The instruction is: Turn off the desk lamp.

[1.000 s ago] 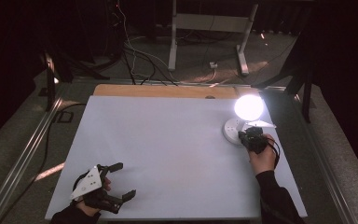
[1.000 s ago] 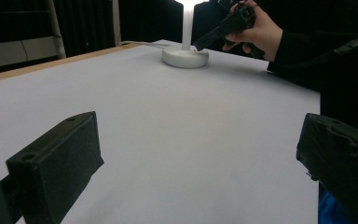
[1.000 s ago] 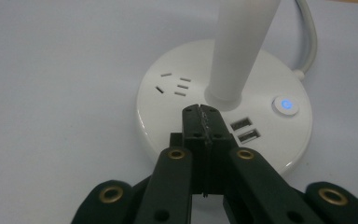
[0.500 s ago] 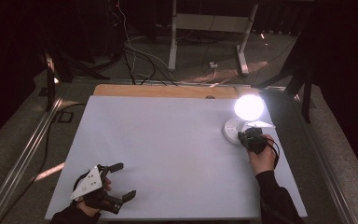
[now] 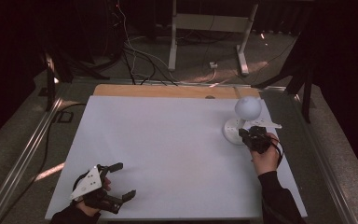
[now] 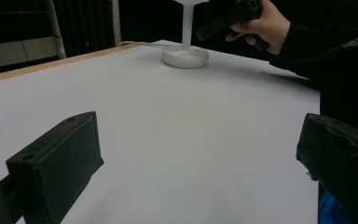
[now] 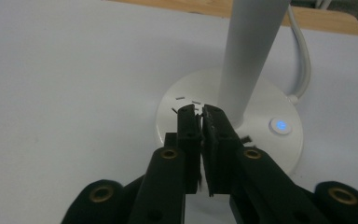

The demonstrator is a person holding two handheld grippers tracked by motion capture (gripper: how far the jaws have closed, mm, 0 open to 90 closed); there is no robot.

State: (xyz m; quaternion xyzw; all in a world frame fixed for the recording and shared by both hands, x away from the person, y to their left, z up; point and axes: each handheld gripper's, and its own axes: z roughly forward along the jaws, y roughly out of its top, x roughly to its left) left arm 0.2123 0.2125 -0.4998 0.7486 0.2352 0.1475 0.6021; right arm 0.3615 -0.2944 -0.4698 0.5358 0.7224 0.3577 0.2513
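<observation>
a: since the earlier frame the lamp [image 5: 247, 108] globe has gone dark; the right gripper [image 7: 200, 113] has barely shifted, jaws nearly together, just easing apart, pinching nothing.

b: where's the lamp?

a: far right of the table [image 5: 168, 154], base under those tips. a careless pull back could nudge the base or re-tap its controls. left gripper [image 5: 121, 179] rests spread, near corner.
</observation>
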